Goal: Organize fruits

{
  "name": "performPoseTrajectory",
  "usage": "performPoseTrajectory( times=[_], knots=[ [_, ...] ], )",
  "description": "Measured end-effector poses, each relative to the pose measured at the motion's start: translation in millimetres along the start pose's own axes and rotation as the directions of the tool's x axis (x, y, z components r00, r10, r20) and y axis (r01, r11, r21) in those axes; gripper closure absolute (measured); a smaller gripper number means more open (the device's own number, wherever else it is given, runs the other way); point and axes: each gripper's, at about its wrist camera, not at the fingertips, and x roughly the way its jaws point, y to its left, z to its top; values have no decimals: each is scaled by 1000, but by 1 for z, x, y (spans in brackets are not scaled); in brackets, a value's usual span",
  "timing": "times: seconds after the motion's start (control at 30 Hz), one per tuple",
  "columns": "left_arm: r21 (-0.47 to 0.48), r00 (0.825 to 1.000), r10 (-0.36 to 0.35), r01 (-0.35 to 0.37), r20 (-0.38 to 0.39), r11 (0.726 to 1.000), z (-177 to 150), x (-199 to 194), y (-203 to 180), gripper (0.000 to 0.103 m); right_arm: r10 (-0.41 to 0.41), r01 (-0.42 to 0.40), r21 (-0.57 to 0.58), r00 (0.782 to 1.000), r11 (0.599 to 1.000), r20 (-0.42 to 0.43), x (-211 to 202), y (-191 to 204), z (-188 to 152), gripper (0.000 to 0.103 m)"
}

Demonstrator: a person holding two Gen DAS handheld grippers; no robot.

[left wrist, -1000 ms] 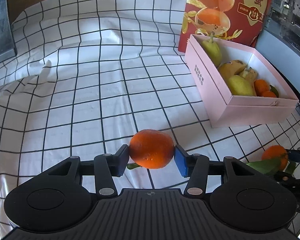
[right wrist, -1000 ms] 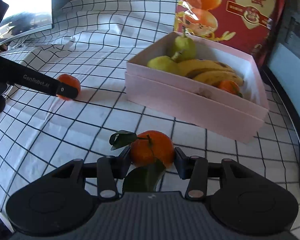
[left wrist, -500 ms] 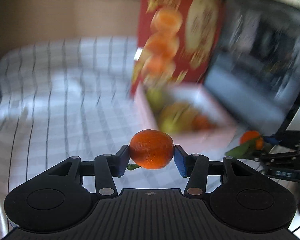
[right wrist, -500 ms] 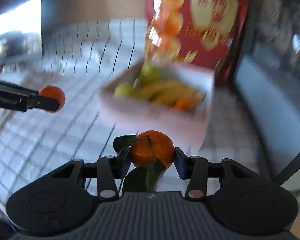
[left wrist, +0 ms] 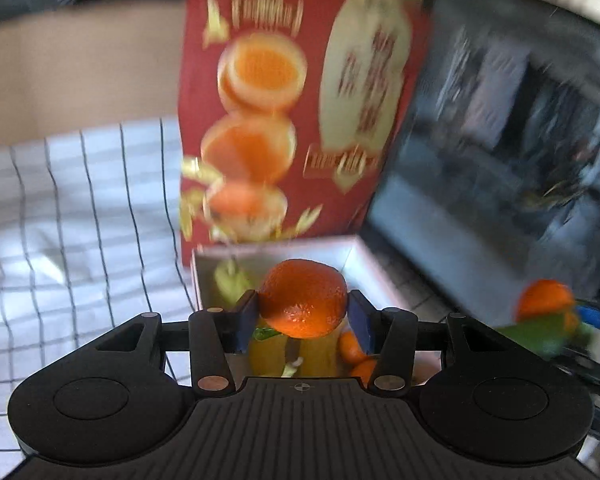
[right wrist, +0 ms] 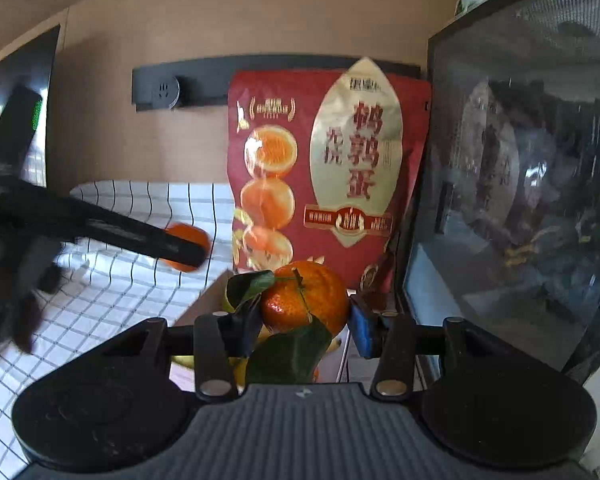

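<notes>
both grippers have lifted off the checked cloth [left wrist: 80,200] toward the pink box [left wrist: 276,250], left gripper [left wrist: 302,320] clamped on an orange [left wrist: 303,298] above the box, right gripper [right wrist: 304,326] clamped on a leafy orange [right wrist: 304,298], so drops look next.

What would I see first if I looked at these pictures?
Two bright oranges: the left gripper pinches a plain orange over the pink fruit box, and the right gripper holds a leafy orange. Behind them stands a big red bag with gold lettering.
</notes>
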Motion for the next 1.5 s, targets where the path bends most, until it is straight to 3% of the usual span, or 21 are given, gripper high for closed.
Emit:
performPoseTrajectory(
  times=[0.13, 0.23, 0.47, 0.7, 0.8, 1.0, 1.1, 1.33, 1.43, 1.5],
  knots=[
    [-6, 995, 41, -42, -96, 999, -10, 45, 11, 49, -7, 8, 20, 998, 1000, -60, 3, -4, -16, 58],
    [-20, 992, 49, -52, -117, 998, -15, 56, 17, 49, -14, 17, 27, 995, 999, -100, 5, -6, -27, 58],
    [-65, 1000, 23, -22, 8, 998, -19, 16, 29, 52, -18, 33, 78, 982, 996, -188, 28, -12, -43, 58],
    [-224, 988, 111, -86, 103, 971, -64, -33, 42, 52, 48, -18, 162, 982, 987, -185, 86, -10, -24, 58],
    [-221, 986, 139, -117, 87, 968, -92, -43, 37, 52, 52, -17, 172, 979, 985, -196, 126, -5, -15, 58],
    [-122, 978, 210, -206, 16, 971, -141, -44, 28, 51, 56, -29, 128, 977, 991, -208, 177, 12, -14, 57],
    [-101, 970, 242, -240, 16, 966, -157, -45, 24, 52, 59, -35, 130, 981, 991, -182, 167, 17, -17, 56],
    [-95, 970, 243, -241, 9, 966, -180, -32, 6, 51, 77, -76, 13, 994, 997, -82, 87, 44, -43, 46],
    [-91, 961, 274, -270, 36, 959, -185, -28, -2, 51, 92, -94, -14, 991, 996, -93, 62, 52, -66, 39],
    [-88, 955, 293, -289, 43, 953, -185, -25, -7, 51, 111, -112, 0, 983, 994, -148, 60, 55, -82, 39]
  ],
)
